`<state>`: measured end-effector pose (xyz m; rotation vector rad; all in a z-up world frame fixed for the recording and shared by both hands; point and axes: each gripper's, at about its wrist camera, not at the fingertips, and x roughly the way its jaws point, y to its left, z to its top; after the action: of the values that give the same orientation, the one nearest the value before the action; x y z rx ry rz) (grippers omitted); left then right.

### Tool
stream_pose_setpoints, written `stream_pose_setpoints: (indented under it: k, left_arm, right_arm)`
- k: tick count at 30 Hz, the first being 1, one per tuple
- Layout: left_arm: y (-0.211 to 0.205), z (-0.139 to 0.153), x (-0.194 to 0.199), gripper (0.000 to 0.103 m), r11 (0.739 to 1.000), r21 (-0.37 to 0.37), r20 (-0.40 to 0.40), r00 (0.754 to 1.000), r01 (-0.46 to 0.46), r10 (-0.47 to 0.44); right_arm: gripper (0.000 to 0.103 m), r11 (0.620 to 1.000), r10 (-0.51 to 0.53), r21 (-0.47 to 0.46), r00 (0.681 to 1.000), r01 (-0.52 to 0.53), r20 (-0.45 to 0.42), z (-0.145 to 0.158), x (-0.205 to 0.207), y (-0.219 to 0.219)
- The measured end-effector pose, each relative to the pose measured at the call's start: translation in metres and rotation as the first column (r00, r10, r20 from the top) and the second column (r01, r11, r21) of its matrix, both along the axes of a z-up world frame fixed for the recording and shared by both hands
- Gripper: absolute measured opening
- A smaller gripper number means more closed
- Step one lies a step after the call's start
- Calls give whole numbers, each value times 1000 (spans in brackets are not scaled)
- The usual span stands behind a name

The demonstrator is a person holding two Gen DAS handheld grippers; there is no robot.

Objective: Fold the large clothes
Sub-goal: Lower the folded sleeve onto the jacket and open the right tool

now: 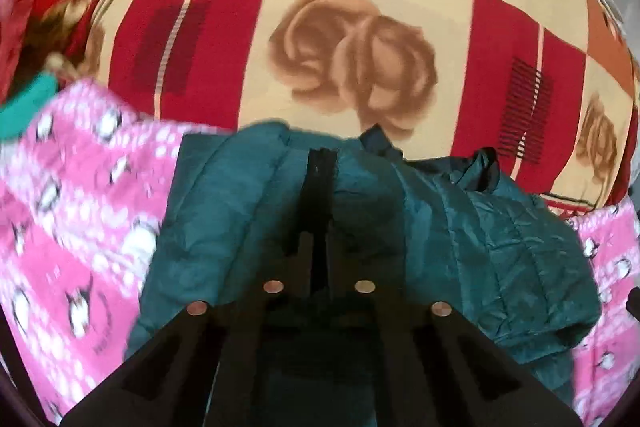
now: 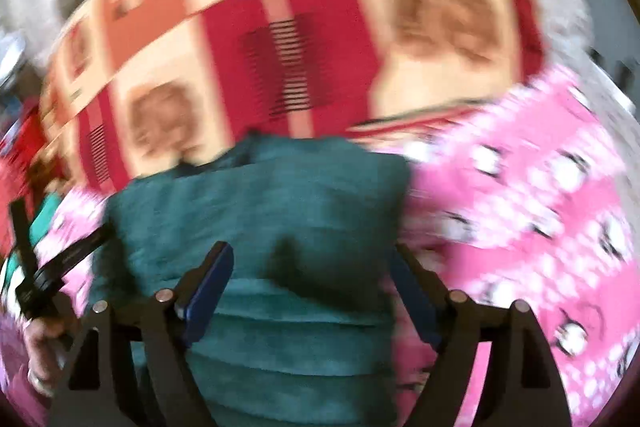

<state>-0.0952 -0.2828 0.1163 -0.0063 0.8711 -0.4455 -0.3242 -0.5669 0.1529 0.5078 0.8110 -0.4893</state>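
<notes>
A teal quilted jacket [image 1: 460, 219] lies bunched on a pink penguin-print blanket [image 1: 80, 211]. My left gripper [image 1: 320, 183] is shut, its black fingers pressed together on a fold of the jacket at the top edge. In the right wrist view the jacket [image 2: 280, 211] fills the centre, blurred by motion. My right gripper [image 2: 312, 267] is open, its blue pads spread over the jacket without holding it. The left gripper's body and the hand holding it show at the left edge [image 2: 40, 291].
A red, orange and cream rose-print bedspread [image 1: 352, 39] covers the bed beyond the jacket. The pink blanket [image 2: 540, 203] spreads to both sides. A heap of red and teal clothes [image 1: 36, 39] sits at the far left.
</notes>
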Motion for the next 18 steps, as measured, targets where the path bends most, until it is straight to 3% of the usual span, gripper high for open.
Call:
stream_pose_setpoints:
  k: [4, 9, 15, 18]
  left_arm:
    - [24, 25, 3, 0, 999, -41, 57, 998, -24, 27]
    - [63, 18, 6, 0, 997, -11, 59, 995, -74, 74]
    - [78, -8, 9, 0, 995, 44, 12, 996, -89, 89]
    - [83, -1, 6, 0, 995, 21, 20, 995, -96, 95]
  right_arm:
    - [83, 998, -1, 58, 1000, 1, 0, -22, 7, -10]
    - [83, 994, 69, 85, 998, -68, -5, -52, 61, 4]
    - [87, 989, 140, -22, 978, -145, -155, -91, 117, 27]
    - [87, 989, 139, -35, 977, -146, -163, -83, 116, 27]
